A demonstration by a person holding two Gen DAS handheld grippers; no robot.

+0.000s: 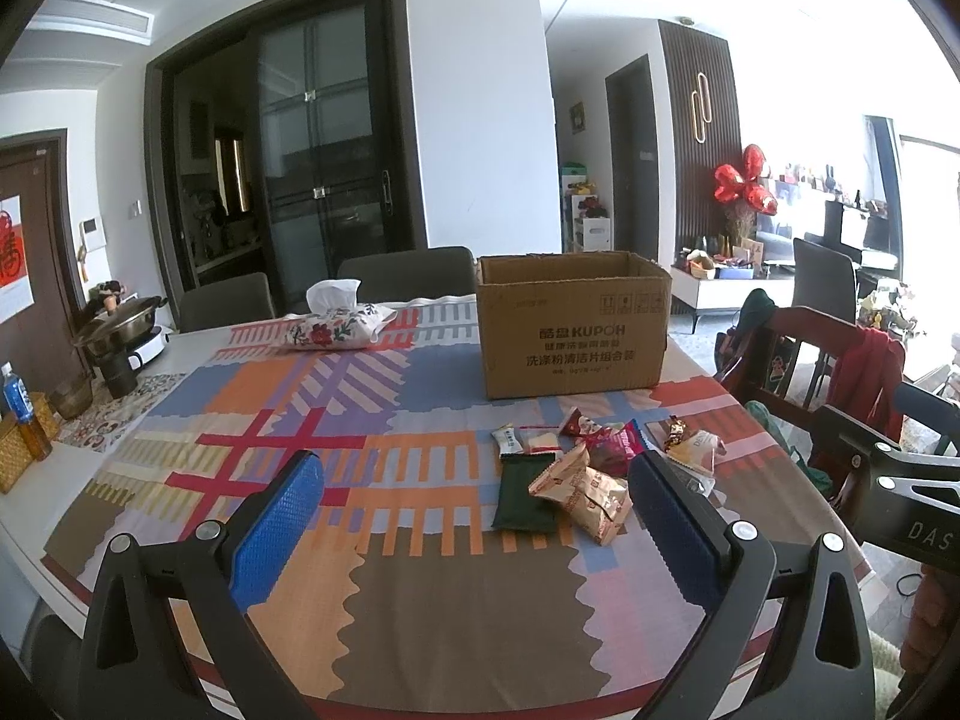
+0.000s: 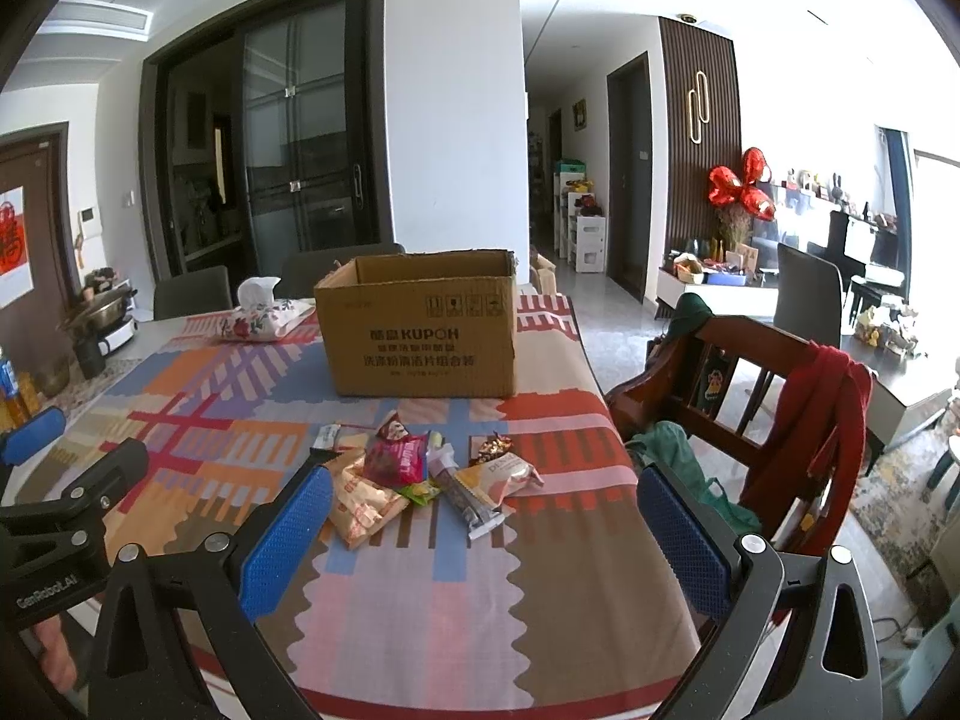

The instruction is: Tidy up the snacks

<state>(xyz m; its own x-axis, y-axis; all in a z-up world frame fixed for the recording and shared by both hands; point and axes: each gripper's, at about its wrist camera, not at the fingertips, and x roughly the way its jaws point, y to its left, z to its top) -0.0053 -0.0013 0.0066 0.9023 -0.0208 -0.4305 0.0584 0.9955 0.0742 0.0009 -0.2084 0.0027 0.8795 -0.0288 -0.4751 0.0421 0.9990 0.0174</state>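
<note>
Left gripper [image 1: 474, 489]: lower half of the left wrist view, jaws spread wide with blue textured pads, nothing between them; it hangs above the tablecloth, short of the snacks.
Right gripper [image 2: 483, 510]: lower half of the right wrist view, jaws likewise wide apart and empty; its right finger [image 2: 684, 531] sits past the table's right edge in the frame.
Snack pile [image 1: 591, 465]: centre right of the left wrist view, centre of the right wrist view, loose on the cloth just in front of the box.
Dark green packet [image 1: 525, 495]: flat at the pile's lower left in the left wrist view.
Orange-and-white wrapper [image 1: 591, 495]: crumpled, overlapping the green packet's right edge.
Magenta bag [image 2: 396, 459]: middle of the pile in the right wrist view, resting on other wrappers.
Cardboard box [image 1: 573, 327]: upper centre, open-topped, printed "KUPOH", standing upright behind the snacks; its inside cannot be seen.
Tablecloth [image 1: 288, 420]: patchwork of orange, blue, red and brown, covering the table.
Tissue pouch [image 1: 336, 327]: floral, left of the box, white tissue poking up.
Wooden chair [image 2: 750, 396]: right of the table, red garment [image 2: 822, 420] draped over its back.
Hotpot cooker [image 1: 123, 324]: far left edge of the table.
</note>
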